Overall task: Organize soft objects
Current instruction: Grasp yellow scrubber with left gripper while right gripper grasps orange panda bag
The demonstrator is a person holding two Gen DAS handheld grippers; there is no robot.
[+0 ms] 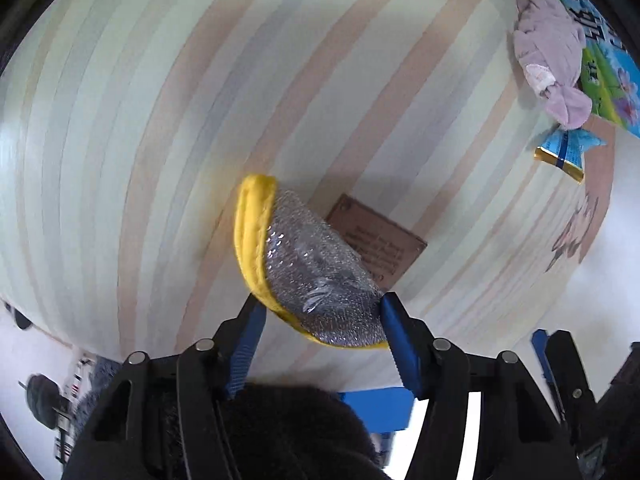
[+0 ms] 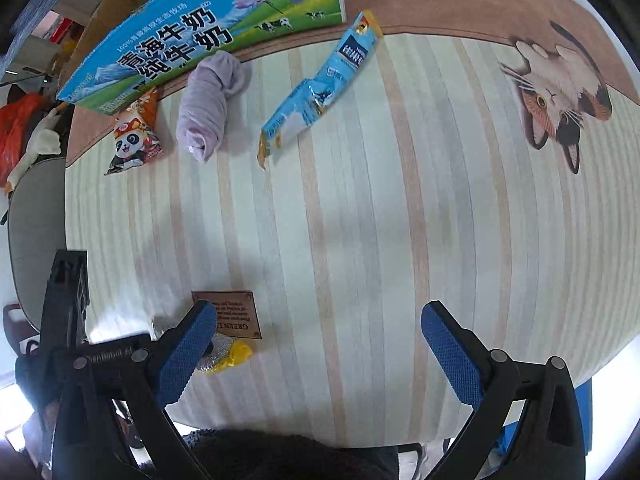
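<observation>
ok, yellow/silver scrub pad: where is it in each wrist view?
Left wrist: scrub pad sits at centre, clamped in the left gripper.
Right wrist: only a yellow and silver sliver of it shows at lower left, behind the left finger of the open right gripper.
Shared landmark: the brown plaque on the striped mat, right beside the pad in both.

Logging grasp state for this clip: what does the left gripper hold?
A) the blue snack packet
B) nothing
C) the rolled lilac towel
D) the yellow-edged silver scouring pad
D: in the left wrist view the left gripper has its blue fingers pressed on both sides of the scouring pad, lifted over the striped mat; the towel lies far off.
</observation>
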